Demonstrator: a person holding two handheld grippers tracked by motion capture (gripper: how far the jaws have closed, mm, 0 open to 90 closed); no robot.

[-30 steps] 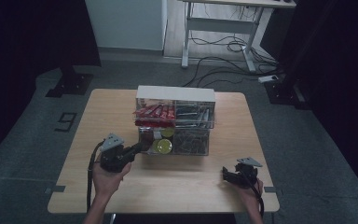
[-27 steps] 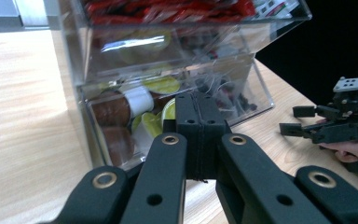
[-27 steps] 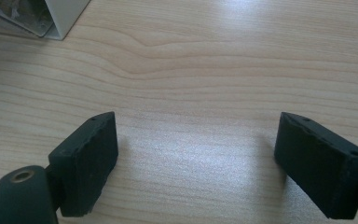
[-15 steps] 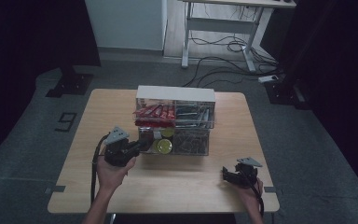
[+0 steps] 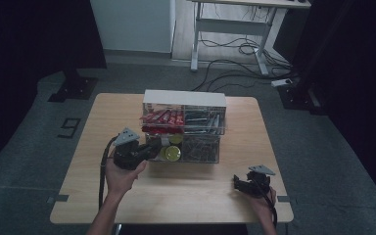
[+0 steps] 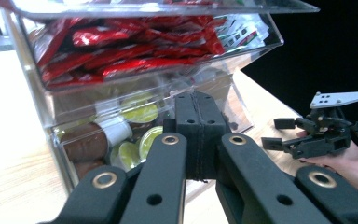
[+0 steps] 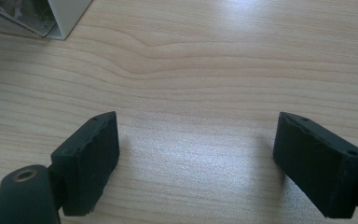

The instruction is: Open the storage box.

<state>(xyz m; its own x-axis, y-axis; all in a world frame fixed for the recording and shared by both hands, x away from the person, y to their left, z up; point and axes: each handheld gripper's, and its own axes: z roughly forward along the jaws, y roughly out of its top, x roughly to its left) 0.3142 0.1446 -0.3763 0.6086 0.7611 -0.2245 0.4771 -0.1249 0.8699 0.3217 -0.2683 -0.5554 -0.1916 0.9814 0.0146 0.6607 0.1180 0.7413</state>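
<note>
A clear two-tier organizer (image 5: 183,125) stands mid-table. Its upper left bin holds red sachets (image 5: 161,117) (image 6: 121,51). The lower left bin holds coffee capsules (image 5: 170,152) (image 6: 140,112) with yellow-green lids. My left gripper (image 5: 152,148) (image 6: 199,109) is shut, its tips right at the front of the capsule bin, with nothing visible between the jaws. My right gripper (image 5: 238,183) (image 7: 198,154) rests low over the wood near the front right edge, open wide and empty. That right gripper (image 6: 277,134) is also in the left gripper view, at the right.
The organizer's right compartments hold silvery packets (image 5: 203,120) above and dark small items (image 5: 200,149) below. A corner of the organizer (image 7: 51,16) sits at the top left of the right gripper view. Bare tabletop (image 5: 191,196) lies between the hands. A desk frame with cables (image 5: 225,49) stands behind.
My left gripper has moved right and forward, up to the front of the lower capsule bin. The right gripper has stayed where it was.
</note>
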